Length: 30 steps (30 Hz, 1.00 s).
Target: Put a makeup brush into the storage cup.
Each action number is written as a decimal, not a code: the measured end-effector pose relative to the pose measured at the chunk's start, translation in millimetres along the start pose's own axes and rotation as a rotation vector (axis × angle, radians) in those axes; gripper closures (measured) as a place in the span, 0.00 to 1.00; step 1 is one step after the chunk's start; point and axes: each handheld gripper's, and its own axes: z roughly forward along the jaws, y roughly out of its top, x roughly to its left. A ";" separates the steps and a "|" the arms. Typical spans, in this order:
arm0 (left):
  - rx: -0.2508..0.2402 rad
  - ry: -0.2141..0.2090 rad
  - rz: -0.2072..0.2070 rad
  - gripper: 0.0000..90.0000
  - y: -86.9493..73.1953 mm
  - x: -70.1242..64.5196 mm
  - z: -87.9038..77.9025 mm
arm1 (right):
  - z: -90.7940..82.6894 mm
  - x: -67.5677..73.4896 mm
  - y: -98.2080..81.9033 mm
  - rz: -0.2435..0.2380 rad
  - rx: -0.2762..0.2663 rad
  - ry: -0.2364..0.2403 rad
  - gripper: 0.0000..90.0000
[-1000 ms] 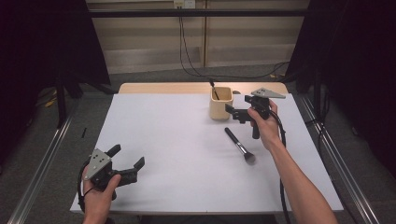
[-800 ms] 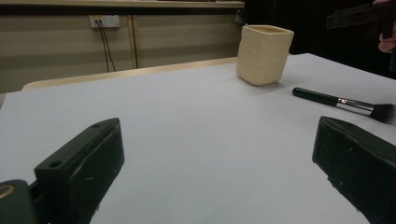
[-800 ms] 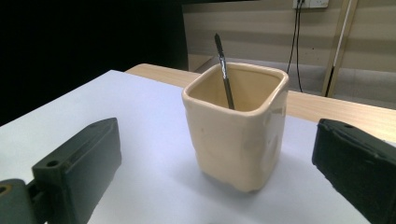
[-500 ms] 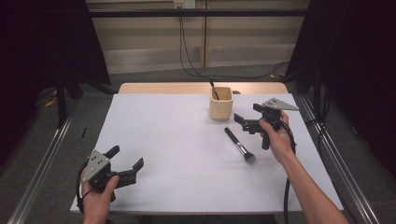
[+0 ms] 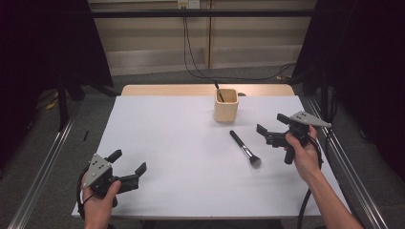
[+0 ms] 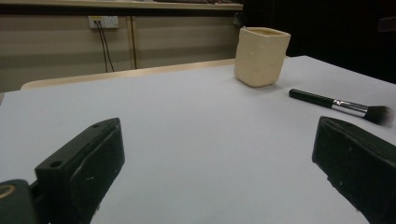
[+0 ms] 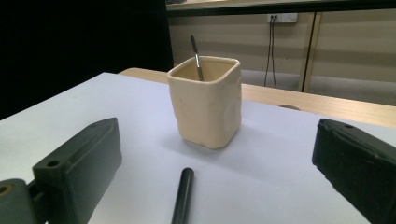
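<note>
While I hold both tools apart from everything, the makeup brush (image 5: 245,149) lies flat on the white table (image 5: 172,143), just in front of the cream cup (image 5: 225,105) and to the left of my right gripper (image 5: 270,129). It has a slim black handle, a silver ferrule and a dark, fluffy head that points toward my side of the table. My right gripper hangs released, jaws spread wide, with the handle's end lying between them in its own view (image 7: 183,193); the rest of the brush is cut off there. My left gripper (image 5: 128,164) is also released, well apart at the near left corner. A thin dark stick (image 7: 196,58) leans inside the cup, its lower part hidden.
</note>
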 end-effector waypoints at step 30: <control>-0.011 0.001 -0.012 0.03 -0.8 1.5 -6.1 | -86.2 18.3 -47.8 0.004 -0.032 -0.094 0.00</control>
